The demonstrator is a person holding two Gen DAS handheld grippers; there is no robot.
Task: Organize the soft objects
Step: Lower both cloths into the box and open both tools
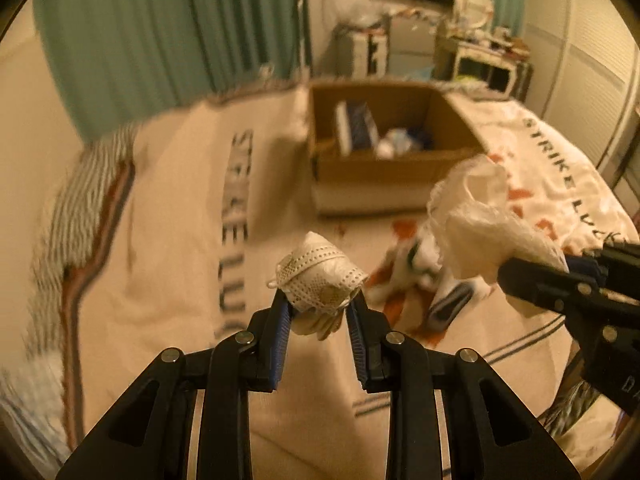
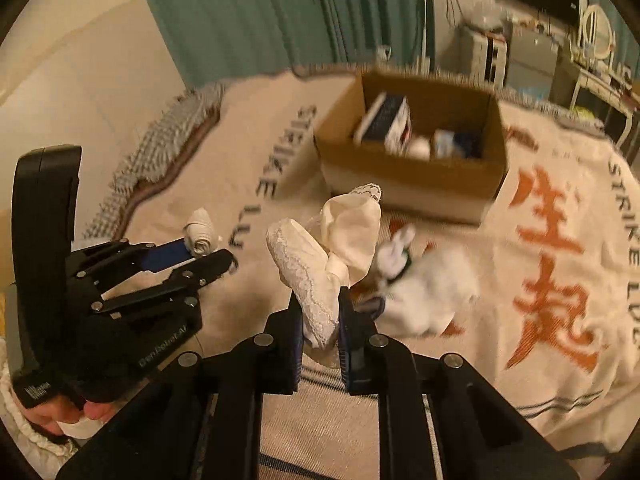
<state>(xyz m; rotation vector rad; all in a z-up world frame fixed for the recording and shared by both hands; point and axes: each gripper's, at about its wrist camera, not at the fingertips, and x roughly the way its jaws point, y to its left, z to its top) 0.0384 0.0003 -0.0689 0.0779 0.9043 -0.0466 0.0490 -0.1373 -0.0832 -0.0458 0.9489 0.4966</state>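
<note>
My left gripper (image 1: 318, 304) is shut on a small rolled white lace bundle (image 1: 320, 276), held above the bed. It also shows in the right wrist view (image 2: 202, 232). My right gripper (image 2: 318, 308) is shut on a crumpled white lace-trimmed cloth (image 2: 324, 256), held up in the air; the cloth shows at the right of the left wrist view (image 1: 480, 220). An open cardboard box (image 2: 412, 184) stands on the bed beyond both grippers, with several soft items inside. A loose pile of white soft things (image 2: 424, 280) lies on the blanket in front of the box.
The bed is covered by a cream blanket (image 2: 560, 240) with orange characters and black lettering. Green curtains (image 1: 160, 32) hang behind it. A cluttered shelf and desk (image 1: 480, 52) stand at the far side of the room.
</note>
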